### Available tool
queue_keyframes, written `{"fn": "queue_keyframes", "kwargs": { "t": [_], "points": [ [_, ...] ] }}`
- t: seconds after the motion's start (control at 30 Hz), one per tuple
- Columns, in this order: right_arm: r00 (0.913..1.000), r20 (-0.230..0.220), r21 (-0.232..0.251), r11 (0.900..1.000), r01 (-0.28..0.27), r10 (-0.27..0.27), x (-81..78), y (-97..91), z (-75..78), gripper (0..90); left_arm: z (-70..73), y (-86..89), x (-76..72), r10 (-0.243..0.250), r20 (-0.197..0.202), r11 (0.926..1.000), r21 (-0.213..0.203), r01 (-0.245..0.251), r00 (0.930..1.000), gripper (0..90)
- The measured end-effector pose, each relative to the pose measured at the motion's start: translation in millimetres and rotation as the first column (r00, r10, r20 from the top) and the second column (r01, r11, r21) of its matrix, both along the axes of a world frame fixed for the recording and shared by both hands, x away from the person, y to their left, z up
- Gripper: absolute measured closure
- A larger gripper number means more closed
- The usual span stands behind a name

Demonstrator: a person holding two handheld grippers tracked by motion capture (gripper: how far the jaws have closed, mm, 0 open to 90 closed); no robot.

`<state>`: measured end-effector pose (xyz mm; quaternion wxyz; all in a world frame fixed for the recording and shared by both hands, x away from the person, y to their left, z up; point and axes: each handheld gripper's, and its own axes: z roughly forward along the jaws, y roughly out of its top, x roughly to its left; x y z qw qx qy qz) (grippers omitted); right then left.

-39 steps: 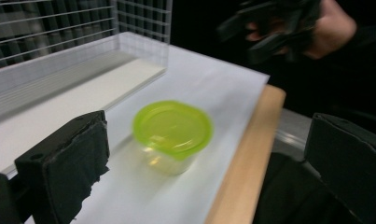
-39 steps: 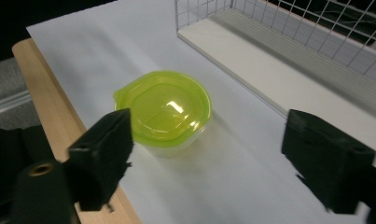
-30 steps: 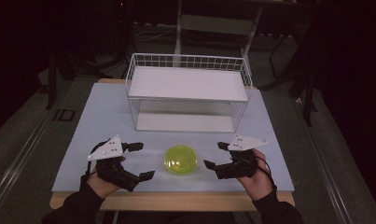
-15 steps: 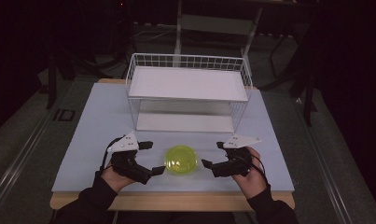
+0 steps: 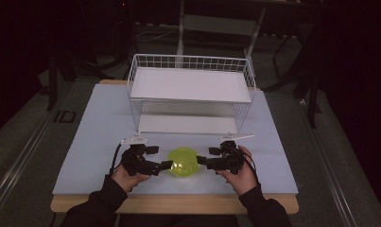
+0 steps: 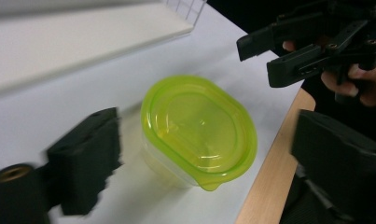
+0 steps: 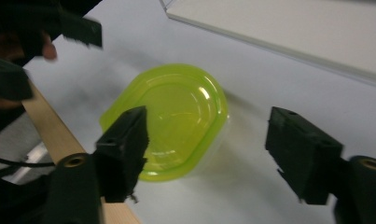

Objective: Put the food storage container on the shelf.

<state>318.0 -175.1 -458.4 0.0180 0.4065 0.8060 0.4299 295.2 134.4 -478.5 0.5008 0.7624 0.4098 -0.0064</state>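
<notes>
A yellow-green lidded container [image 5: 183,162] sits near the front edge of the white table [image 5: 98,127]. My left gripper [image 5: 159,157] is at its left side and stands open. The container [image 6: 198,128] lies between and just beyond its jaws, untouched. My right gripper [image 5: 206,156] is at the container's right side, also open. In the right gripper view the container [image 7: 169,119] lies beyond the wide-apart jaws, nearer the left one. Each gripper view shows the opposite gripper [image 6: 311,46] [image 7: 78,28] across the container.
A white wire basket [image 5: 190,94] with a flat shelf on top stands at the back middle of the table. The wooden front edge [image 5: 174,204] runs just behind the hands. Dark floor surrounds the table.
Both grippers have moved inward from the sides and now flank the container closely. The left one travelled farther. The container has not moved.
</notes>
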Motion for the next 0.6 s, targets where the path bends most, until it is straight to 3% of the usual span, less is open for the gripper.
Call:
{"fn": "queue_keyframes", "kwargs": {
  "t": [0.03, 0.17, 0.3, 0.4, 0.6],
  "points": [
    [0.9989, -0.045, 0.013, 0.9999, 0.009, -0.008, 3.8, 4.0, -2.5, 34.6, -3.0, 0.0, 1.6, 0.006, -0.03, 1.0, -0.006, -0.006, 0.9995, 16.9],
    [0.9949, -0.099, 0.005, 0.9998, 0.022, -0.021, 9.6, 9.4, -6.5, 40.0, -9.5, 2.1, 3.3, 0.032, -0.089, 0.999, -0.029, -0.035, 0.9955, 25.4],
    [0.9836, -0.173, 0.014, 0.9984, 0.055, -0.052, 16.7, 9.6, -12.9, 44.5, -14.6, 4.3, 7.6, 0.045, -0.171, 0.9956, -0.074, -0.058, 0.9842, 35.3],
    [0.9762, -0.208, 0.014, 0.9978, 0.064, -0.06, 19.9, 10.3, -16.8, 47.9, -20.0, 3.4, 8.0, 0.055, -0.197, 0.9955, -0.065, -0.069, 0.9788, 38.7],
    [0.9697, -0.235, -0.02, 0.9977, 0.064, -0.067, 20.1, 12.8, -23.6, 58.5, -27.9, -2.9, 6.5, 0.062, -0.225, 0.997, -0.03, -0.071, 0.9724, 43.1]
  ]
}}
